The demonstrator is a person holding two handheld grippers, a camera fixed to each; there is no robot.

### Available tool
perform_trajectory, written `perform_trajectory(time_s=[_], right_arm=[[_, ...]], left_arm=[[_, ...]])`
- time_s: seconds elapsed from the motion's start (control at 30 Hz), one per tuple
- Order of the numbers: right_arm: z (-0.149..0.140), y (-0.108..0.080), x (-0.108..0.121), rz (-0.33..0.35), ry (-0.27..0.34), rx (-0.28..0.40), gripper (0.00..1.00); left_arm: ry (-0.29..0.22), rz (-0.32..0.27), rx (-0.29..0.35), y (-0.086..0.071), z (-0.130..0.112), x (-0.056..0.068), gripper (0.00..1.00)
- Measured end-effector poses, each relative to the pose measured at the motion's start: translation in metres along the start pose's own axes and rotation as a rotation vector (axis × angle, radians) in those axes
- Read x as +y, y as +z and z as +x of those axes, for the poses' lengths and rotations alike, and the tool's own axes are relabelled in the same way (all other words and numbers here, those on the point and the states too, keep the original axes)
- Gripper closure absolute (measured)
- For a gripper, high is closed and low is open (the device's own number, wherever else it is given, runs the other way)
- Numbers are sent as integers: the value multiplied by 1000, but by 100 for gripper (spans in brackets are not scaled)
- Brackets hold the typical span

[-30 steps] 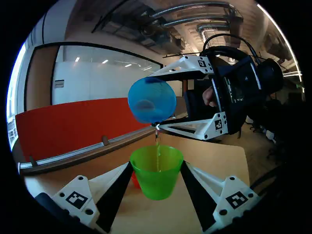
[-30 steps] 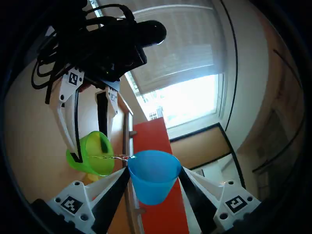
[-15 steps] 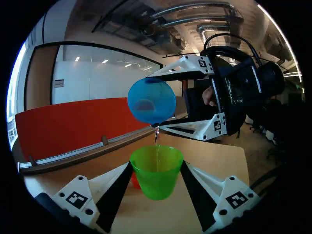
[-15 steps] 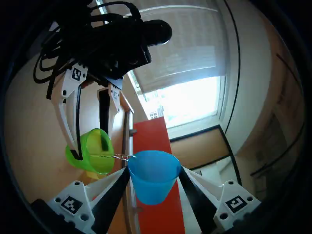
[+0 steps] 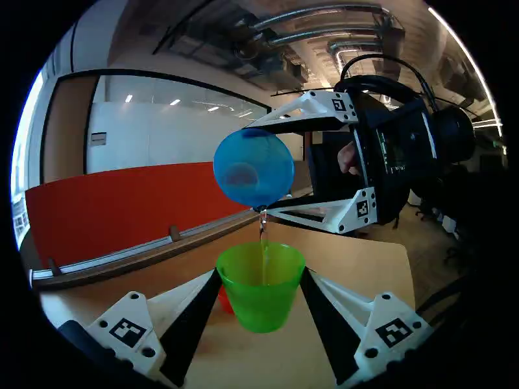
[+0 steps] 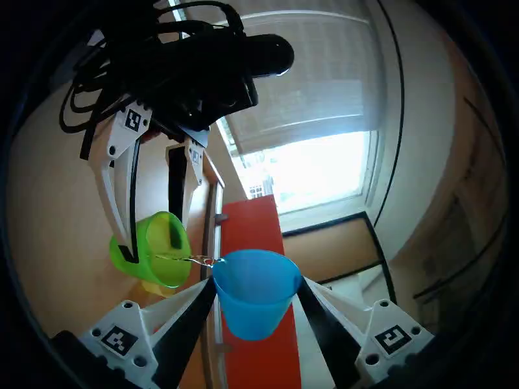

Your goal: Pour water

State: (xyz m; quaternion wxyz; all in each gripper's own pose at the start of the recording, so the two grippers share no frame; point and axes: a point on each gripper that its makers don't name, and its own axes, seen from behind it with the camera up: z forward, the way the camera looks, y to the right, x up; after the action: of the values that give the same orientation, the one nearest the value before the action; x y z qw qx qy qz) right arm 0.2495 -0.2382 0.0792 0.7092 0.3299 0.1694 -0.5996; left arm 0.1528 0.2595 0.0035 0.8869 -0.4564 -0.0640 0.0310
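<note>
Pouring underway: blue cup (image 6: 256, 305) is clamped by right gripper (image 6: 255, 284), tipped sideways above green cup (image 5: 261, 295) so thin water stream (image 5: 262, 233) is dropped inside. Green cup is gripped upright by left gripper (image 5: 260, 274), kept directly beneath as receiver, over wooden table (image 5: 363, 259).

1. I see the blue cup (image 5: 253, 167) tipped a touch further than a second ago. Its mouth now faces the left gripper view more squarely.
2. The right gripper (image 5: 259, 171), clamped on it, sits slightly further right in that view.
3. In the right gripper view, the left gripper (image 6: 156, 247) and its green cup (image 6: 162, 262) sit a bit higher and further right.
</note>
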Motion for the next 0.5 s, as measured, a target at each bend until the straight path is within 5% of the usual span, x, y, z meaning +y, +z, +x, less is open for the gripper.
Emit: perform_trajectory(time_s=[0.5], right_arm=[[1,3,1,-4,-45,-2,8]], left_arm=[[0,3,2,-1,-1,-1,13]])
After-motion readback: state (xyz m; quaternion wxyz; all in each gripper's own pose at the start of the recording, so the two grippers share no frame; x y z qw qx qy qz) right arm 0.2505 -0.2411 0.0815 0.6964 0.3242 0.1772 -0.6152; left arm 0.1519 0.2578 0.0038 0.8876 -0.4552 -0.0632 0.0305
